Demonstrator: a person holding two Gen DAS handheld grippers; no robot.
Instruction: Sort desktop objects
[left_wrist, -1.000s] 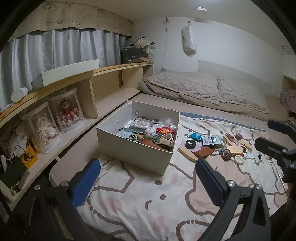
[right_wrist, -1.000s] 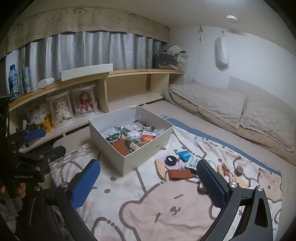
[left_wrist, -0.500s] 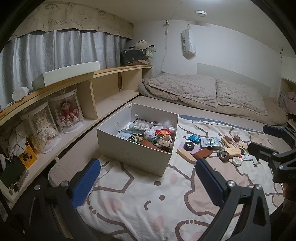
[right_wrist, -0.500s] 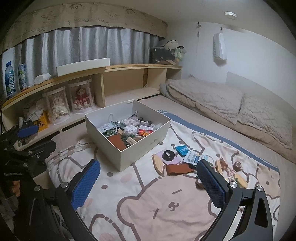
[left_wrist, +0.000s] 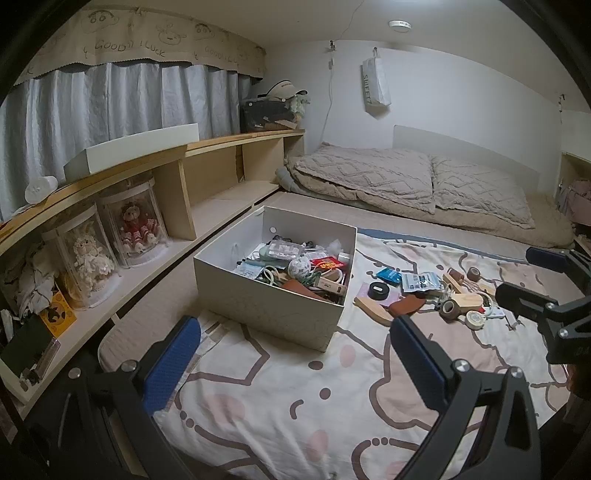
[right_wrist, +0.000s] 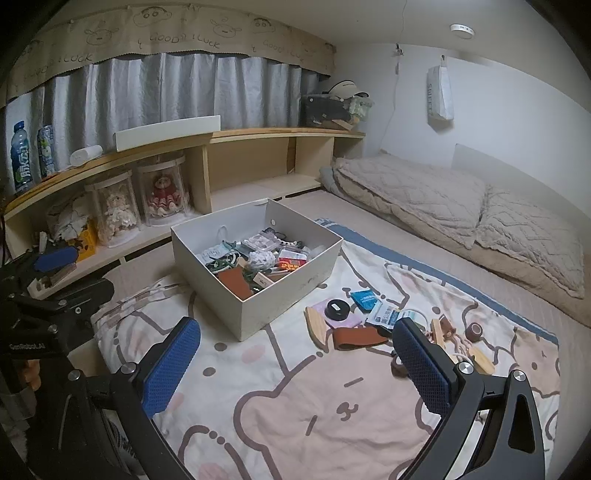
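Here, labelled parts as seen from my two hand-held tools.

My left gripper: jaws spread wide apart, nothing between the blue pads; it hangs above the cartoon-print blanket, short of the box.

My right gripper: jaws likewise wide apart and empty; it hangs over the blanket with its right pad in front of the loose items.

White box: open-topped, standing on the blanket, already part-filled with small mixed objects.

Loose objects: spread on the blanket to the right of the box, apart from it.

Black round case: lying on a pink pad, nearest the box.

Brown leather pouch: flat, just beside a wooden piece.

Blue packet: behind the round case, next to a printed sachet.

Tape rolls: among wooden blocks at the far right of the heap.

Shelf: along the left wall, holding two dolls in clear cases.

Pillows: at the far end, against the wall.
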